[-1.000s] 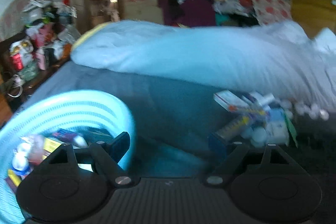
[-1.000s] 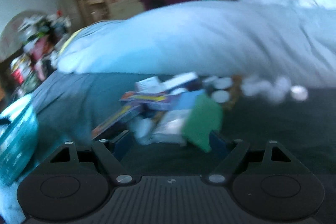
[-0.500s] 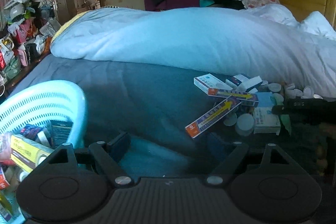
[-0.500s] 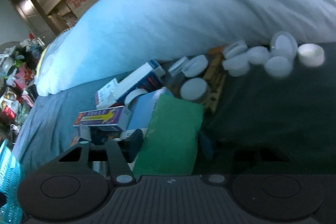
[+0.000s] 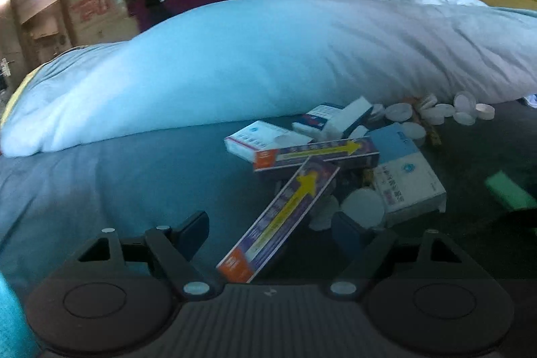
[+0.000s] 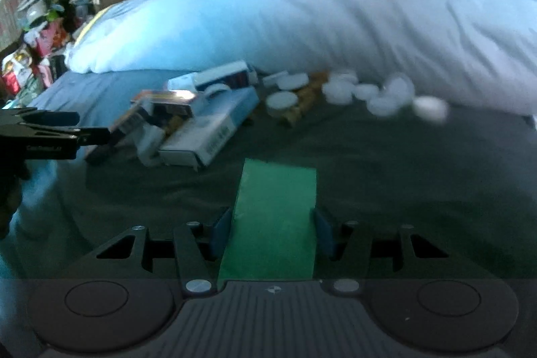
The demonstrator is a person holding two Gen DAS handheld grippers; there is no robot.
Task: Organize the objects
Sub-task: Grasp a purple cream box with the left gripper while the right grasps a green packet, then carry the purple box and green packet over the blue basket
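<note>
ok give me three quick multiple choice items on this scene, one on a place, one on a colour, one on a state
1. Where is the pile of boxes?
A. on the bed, below the duvet
B. in a basket
C. on the floor

2. What colour is the box in the right hand-held gripper?
A. red
B. green
C. white

3. How is the left hand-held gripper?
A. shut on a cap
B. shut on a box
C. open

Answers:
1 A, the pile lies on the sheet at the duvet's edge.
2 B, green shows between its pads.
3 C, both fingers stand clear of the long box.
</note>
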